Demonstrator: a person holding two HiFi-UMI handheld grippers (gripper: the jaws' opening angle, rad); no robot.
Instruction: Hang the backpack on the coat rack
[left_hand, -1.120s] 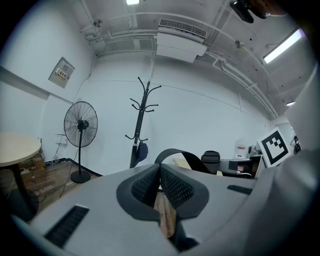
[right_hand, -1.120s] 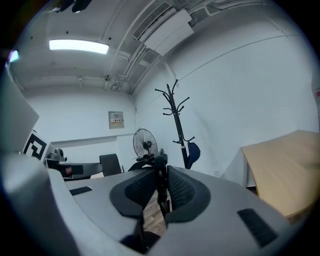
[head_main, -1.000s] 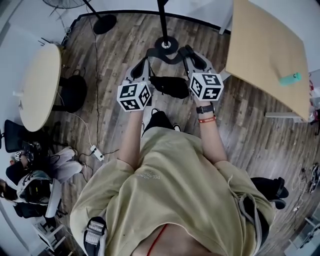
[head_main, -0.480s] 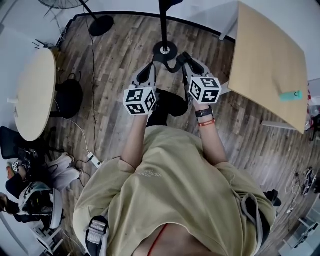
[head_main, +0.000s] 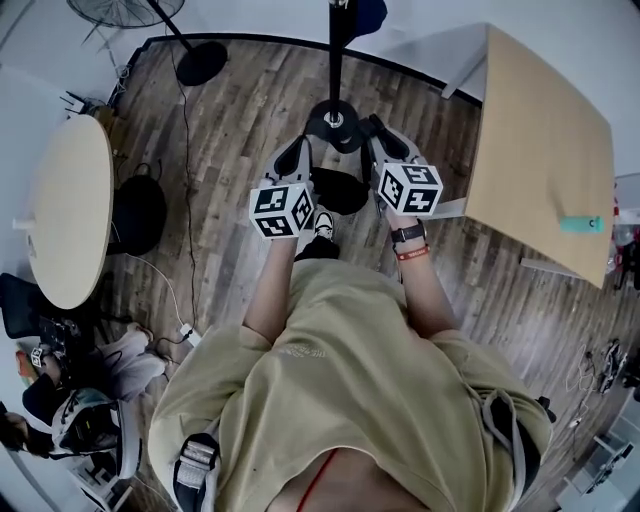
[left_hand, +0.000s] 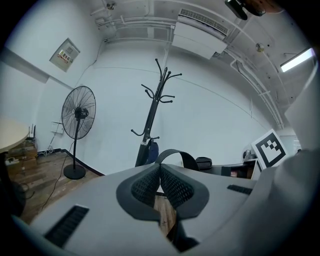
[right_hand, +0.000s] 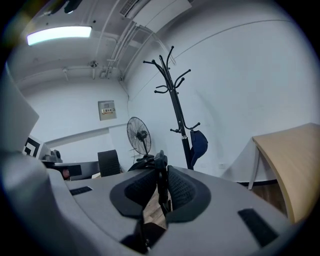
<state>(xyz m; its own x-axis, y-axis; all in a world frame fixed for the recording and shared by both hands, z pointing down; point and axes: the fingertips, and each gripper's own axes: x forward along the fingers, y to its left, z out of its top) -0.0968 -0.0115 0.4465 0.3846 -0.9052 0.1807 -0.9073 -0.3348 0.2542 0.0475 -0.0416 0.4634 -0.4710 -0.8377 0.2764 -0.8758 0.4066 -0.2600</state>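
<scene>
The black backpack (head_main: 338, 190) hangs between my two grippers above the wooden floor. My left gripper (head_main: 300, 152) is shut on a thin black strap loop (left_hand: 175, 155) that arches up out of its pads. The right gripper (head_main: 380, 132) is shut on another black strap (right_hand: 160, 182) pinched upright between its pads. Straight ahead stands the black coat rack (head_main: 333, 60), its round base (head_main: 333, 122) just beyond the fingertips. Its hooked top shows in the left gripper view (left_hand: 159, 95) and the right gripper view (right_hand: 172, 85). A dark blue item (right_hand: 198, 142) hangs on a low hook.
A light wooden table (head_main: 545, 150) stands at the right and a round table (head_main: 65, 210) at the left. A standing fan (left_hand: 77, 120) is at the far left, its base (head_main: 200, 62) on the floor. A black bag (head_main: 140, 205) and a cable (head_main: 185, 300) lie left of me.
Both grippers and the backpack have moved forward toward the coat rack. The rack's base now lies right at the fingertips. Both grips are unchanged.
</scene>
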